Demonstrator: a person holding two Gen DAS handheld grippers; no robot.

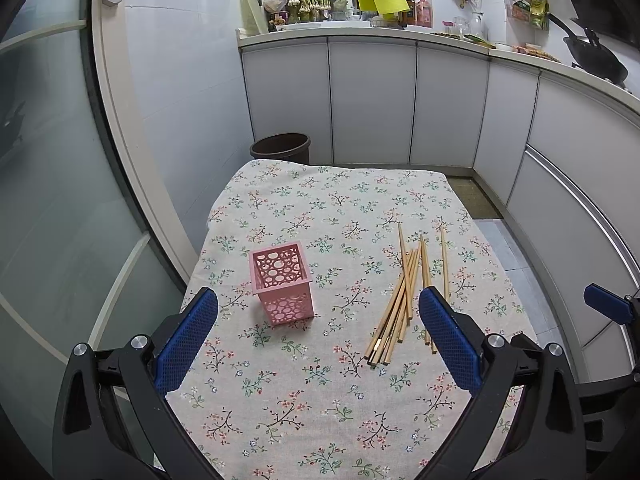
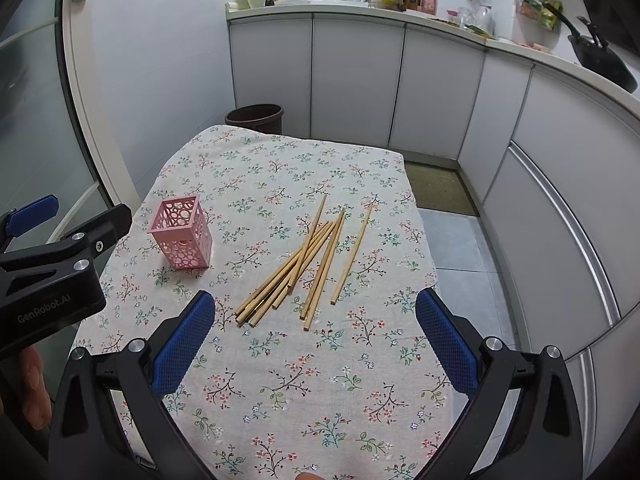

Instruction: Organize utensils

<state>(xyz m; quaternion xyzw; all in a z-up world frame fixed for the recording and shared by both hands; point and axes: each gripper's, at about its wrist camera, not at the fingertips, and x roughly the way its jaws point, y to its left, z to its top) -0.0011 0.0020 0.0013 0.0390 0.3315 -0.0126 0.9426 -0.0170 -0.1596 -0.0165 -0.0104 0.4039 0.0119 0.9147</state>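
Both sets of jaws stand wide apart with nothing between them: the left gripper and the right gripper each hang above the near part of the flowered tablecloth. In the left wrist view the pink perforated holder stands upright just left of frame centre, empty as far as can be seen. The loose heap of wooden chopsticks lies flat right of centre, apart from it.

Home kitchen: white cabinets, countertop, wok, floral-cloth table.
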